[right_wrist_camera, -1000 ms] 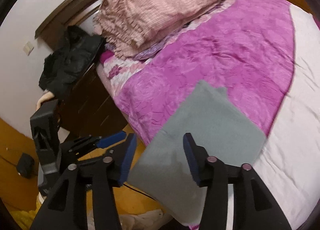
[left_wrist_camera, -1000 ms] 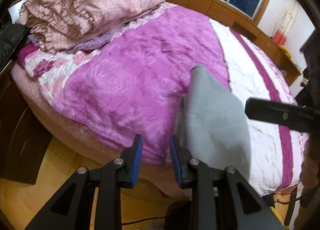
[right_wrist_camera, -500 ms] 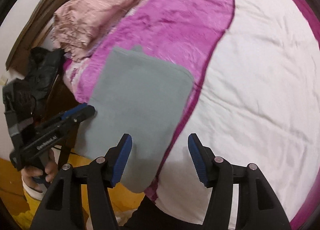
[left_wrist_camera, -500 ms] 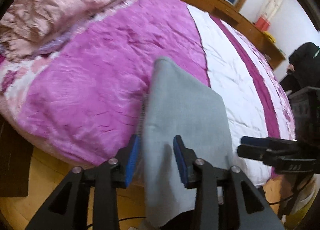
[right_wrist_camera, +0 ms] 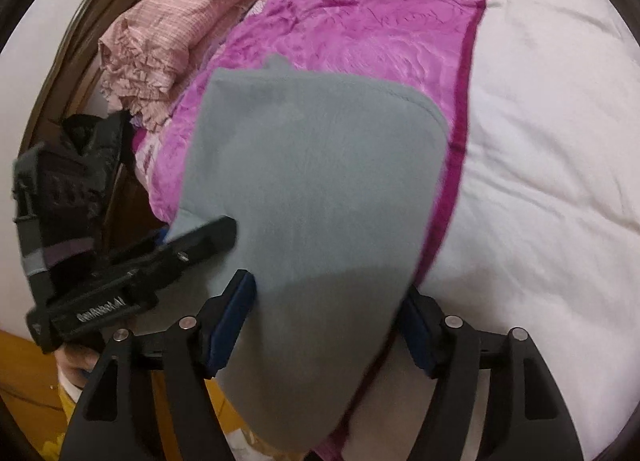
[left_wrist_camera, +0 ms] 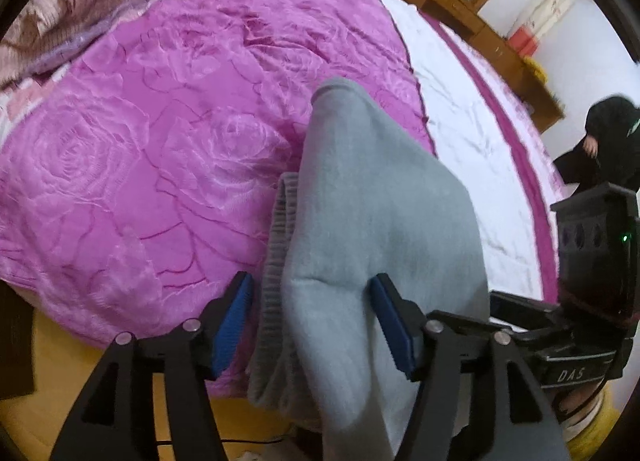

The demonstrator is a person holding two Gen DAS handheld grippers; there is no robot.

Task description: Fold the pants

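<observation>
The folded grey pants (left_wrist_camera: 372, 229) are laid lengthwise away from both spread tongs, left (left_wrist_camera: 314, 319) and right (right_wrist_camera: 328, 319), each straddling the near end unpinched.

A home bedroom; a wide bed under a magenta rose-embossed quilt (left_wrist_camera: 168, 149) fills the frame; crumpled pink bedding (right_wrist_camera: 168, 25) upper left.

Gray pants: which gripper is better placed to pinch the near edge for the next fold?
Left, probably. The left gripper is open astride the gray pants at the ribbed waistband. The right gripper, also open, straddles plain cloth.
</observation>
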